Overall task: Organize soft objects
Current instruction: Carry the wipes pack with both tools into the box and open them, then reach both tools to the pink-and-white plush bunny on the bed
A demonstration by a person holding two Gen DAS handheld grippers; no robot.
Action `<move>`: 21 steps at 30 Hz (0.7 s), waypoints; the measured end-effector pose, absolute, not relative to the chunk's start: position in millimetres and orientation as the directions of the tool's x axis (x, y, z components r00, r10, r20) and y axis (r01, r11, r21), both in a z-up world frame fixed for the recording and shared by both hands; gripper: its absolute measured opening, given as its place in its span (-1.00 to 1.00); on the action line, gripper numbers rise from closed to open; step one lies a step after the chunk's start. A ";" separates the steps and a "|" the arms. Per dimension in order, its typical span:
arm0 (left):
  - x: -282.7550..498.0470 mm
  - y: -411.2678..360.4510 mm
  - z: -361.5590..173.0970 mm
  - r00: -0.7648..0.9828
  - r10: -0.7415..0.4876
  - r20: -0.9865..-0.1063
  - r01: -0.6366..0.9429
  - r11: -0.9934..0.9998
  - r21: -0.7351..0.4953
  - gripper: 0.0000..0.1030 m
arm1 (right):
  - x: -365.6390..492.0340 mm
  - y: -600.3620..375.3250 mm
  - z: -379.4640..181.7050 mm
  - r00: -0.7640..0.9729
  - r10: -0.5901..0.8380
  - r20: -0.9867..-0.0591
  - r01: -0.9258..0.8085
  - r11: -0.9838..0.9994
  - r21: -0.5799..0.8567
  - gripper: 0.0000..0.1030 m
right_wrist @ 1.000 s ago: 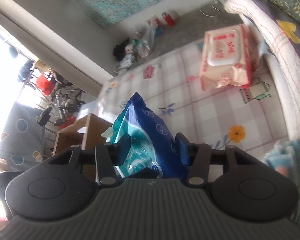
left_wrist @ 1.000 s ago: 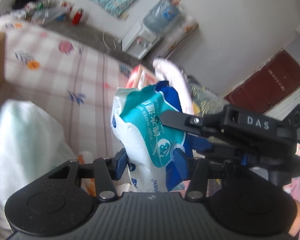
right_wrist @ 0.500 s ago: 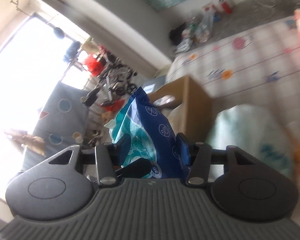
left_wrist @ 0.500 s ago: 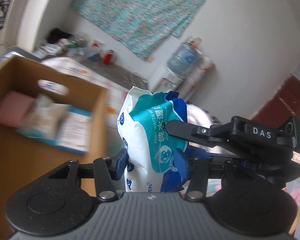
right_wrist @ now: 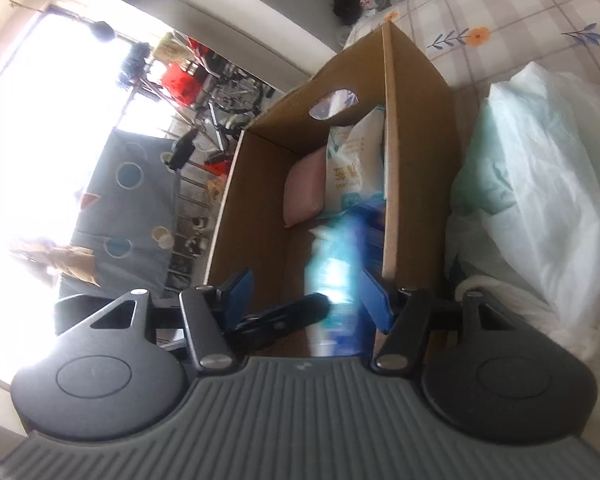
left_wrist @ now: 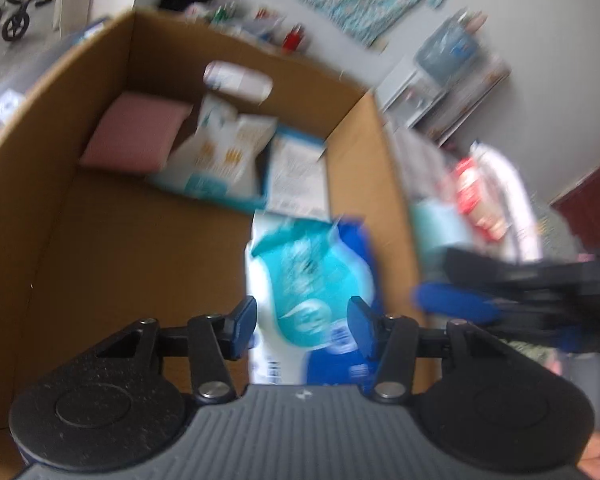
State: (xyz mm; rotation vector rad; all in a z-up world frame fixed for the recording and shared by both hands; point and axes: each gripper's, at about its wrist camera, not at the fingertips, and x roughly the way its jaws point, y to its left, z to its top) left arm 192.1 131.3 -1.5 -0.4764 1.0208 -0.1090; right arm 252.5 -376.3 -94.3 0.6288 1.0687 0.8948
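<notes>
A: Nearest to us, the left gripper is clamped on the blue-and-teal wet wipes pack, held over the cardboard box by its right wall.

B: And the right gripper? Its jaws are opening, one pad clear of the blurred pack between them. I'd say it's handing over the load.

A: Farther in, at the box's far end, a pink cushion and a white tissue pack are already stowed.

B: So partly done, by my reckoning. Outside the box, a plastic bag of pale green fabric sits on the checked bed sheet.

A: That one looks left to pack.
</notes>
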 end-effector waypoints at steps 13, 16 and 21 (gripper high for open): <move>210.0 120.4 -53.5 0.301 -0.316 -0.900 -0.146 0.917 -0.371 0.18 | 253.7 -454.3 -120.5 0.292 0.875 -0.387 -0.242 0.459 0.855 0.16; 215.1 111.3 -53.1 0.285 -0.294 -0.912 -0.137 0.929 -0.343 0.19 | 251.6 -463.2 -131.6 0.308 0.866 -0.394 -0.226 0.469 0.854 0.16; 219.4 105.8 -52.4 0.291 -0.266 -0.919 -0.183 0.927 -0.326 0.17 | 250.3 -471.4 -143.8 0.321 0.862 -0.391 -0.210 0.468 0.859 0.16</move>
